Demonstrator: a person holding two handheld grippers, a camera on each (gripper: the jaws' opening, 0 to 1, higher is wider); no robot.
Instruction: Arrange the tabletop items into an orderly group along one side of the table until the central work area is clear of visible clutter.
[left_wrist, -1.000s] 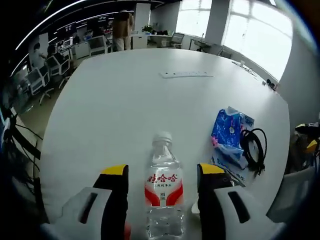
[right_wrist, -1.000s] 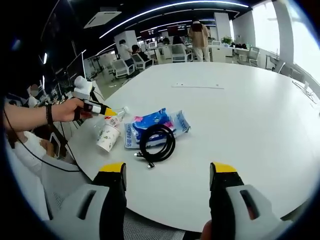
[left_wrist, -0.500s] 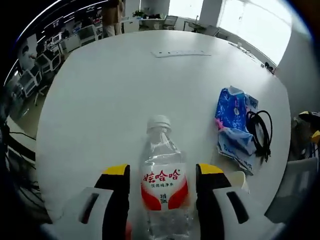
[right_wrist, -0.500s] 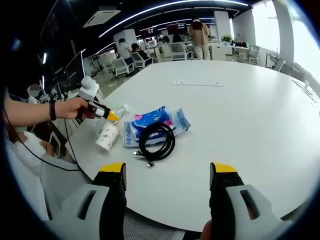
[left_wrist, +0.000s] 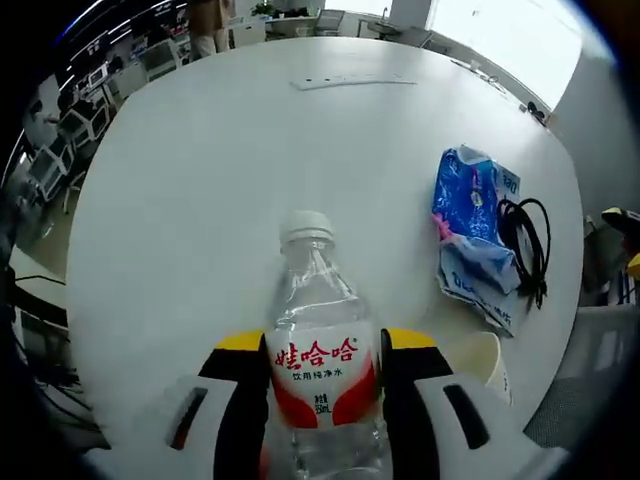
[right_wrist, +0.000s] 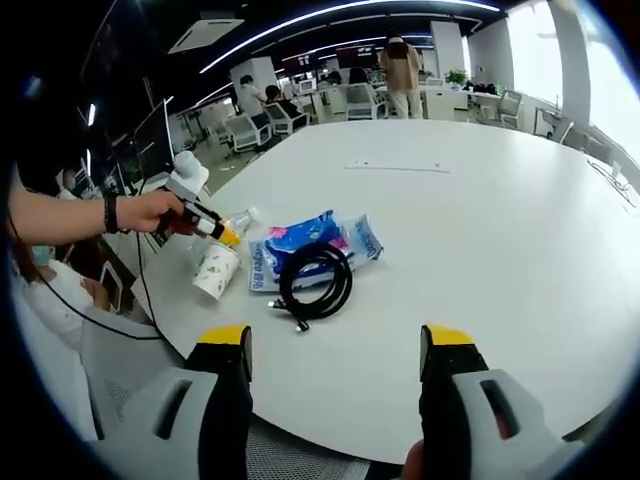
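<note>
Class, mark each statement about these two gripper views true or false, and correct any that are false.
1. The left gripper has a water bottle between its jaws. True.
2. The black cable lies coiled on the blue packet. True.
3. The paper cup stands at the far end of the table. False: it sits near the edge, beside the blue packet.
4. The right gripper holds the black cable. False: its jaws are open and empty.

The clear water bottle (left_wrist: 322, 350) near the table's edge carries a red-and-white label (left_wrist: 320, 372) with the red characters 娃哈哈. Smaller print beneath them is too fine to read. Printing on the blue packet (left_wrist: 470, 225) is illegible.
</note>
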